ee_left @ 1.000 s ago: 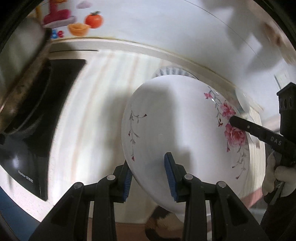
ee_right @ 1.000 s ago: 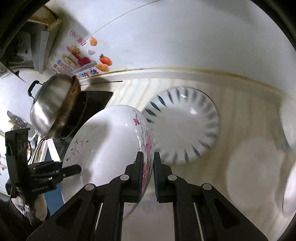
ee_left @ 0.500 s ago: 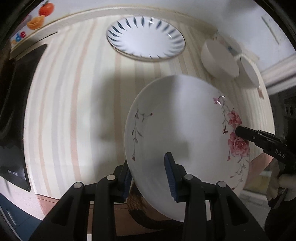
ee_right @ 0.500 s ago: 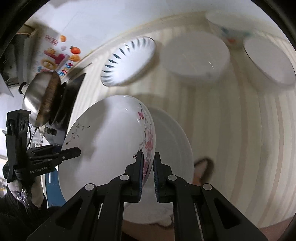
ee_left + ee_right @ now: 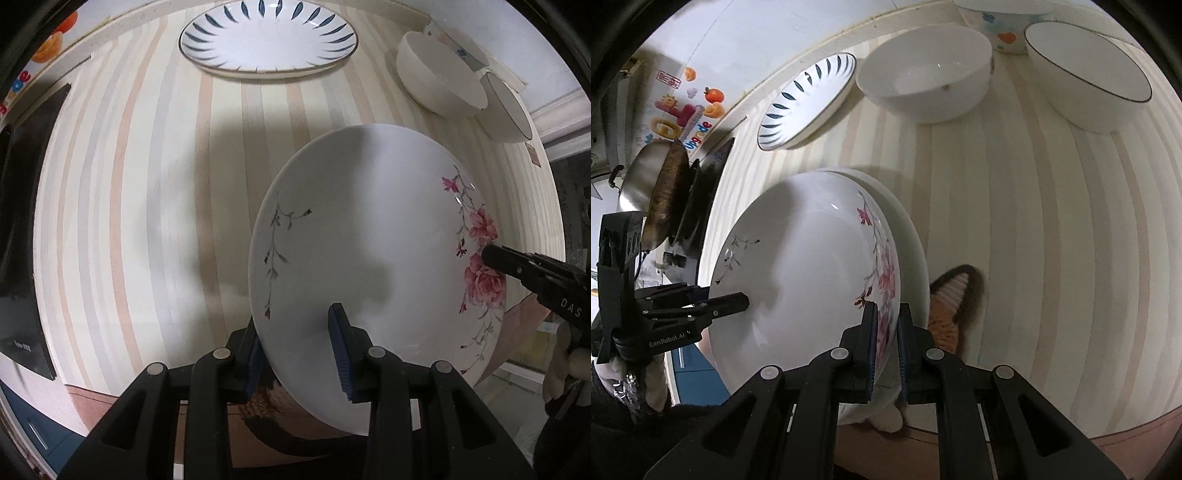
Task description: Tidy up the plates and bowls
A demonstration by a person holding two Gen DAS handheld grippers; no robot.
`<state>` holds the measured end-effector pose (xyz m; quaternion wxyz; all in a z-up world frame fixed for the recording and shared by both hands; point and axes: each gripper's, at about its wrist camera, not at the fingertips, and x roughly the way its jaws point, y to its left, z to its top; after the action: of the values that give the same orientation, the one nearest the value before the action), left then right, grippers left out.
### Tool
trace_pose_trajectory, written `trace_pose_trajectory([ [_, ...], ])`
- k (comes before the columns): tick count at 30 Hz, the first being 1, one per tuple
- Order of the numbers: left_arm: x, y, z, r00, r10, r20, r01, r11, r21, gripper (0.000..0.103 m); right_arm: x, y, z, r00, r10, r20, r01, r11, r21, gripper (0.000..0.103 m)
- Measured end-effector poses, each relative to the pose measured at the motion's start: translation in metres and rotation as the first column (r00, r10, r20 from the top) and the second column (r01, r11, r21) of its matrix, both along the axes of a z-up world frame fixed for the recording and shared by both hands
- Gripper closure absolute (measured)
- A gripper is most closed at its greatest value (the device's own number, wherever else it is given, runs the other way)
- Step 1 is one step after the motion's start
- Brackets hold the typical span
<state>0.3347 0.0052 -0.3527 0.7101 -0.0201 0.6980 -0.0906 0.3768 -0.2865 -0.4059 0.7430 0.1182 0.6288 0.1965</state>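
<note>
A white plate with pink flowers (image 5: 369, 229) (image 5: 812, 266) hangs tilted over the striped counter (image 5: 147, 184), held by both grippers. My left gripper (image 5: 295, 350) is shut on its plain edge, one blue pad under the rim and one on top; in the right wrist view it shows at the left gripper (image 5: 738, 299). My right gripper (image 5: 886, 317) is shut on the flowered rim, and its tip (image 5: 491, 254) shows in the left wrist view. Just behind the flowered plate a plain white plate (image 5: 916, 254) shows as a rim; whether the two touch I cannot tell.
A blue-leaf plate (image 5: 267, 35) lies at the back. Right of it stand a white bowl (image 5: 923, 74), a dark-rimmed bowl (image 5: 1089, 81) and a heart-patterned bowl (image 5: 1001, 33). A steel wok (image 5: 653, 192) sits on a black stove (image 5: 22, 221) at left. Something brown and furry (image 5: 949, 306) lies below the counter edge.
Both grippers came down and across with the flowered plate, from facing the wall to hanging low over the counter. Their grip on the plate is unchanged.
</note>
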Motion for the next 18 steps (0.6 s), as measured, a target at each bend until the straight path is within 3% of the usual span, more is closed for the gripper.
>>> trace_pose_trajectory([
  [18,0.007,-0.025,-0.022,1.0,-0.012,-0.015,0.013,0.999,0.05,0.072,0.001,-0.003,0.006,0.997,-0.075,-0.014,0.075,0.997,-0.019,0.088],
])
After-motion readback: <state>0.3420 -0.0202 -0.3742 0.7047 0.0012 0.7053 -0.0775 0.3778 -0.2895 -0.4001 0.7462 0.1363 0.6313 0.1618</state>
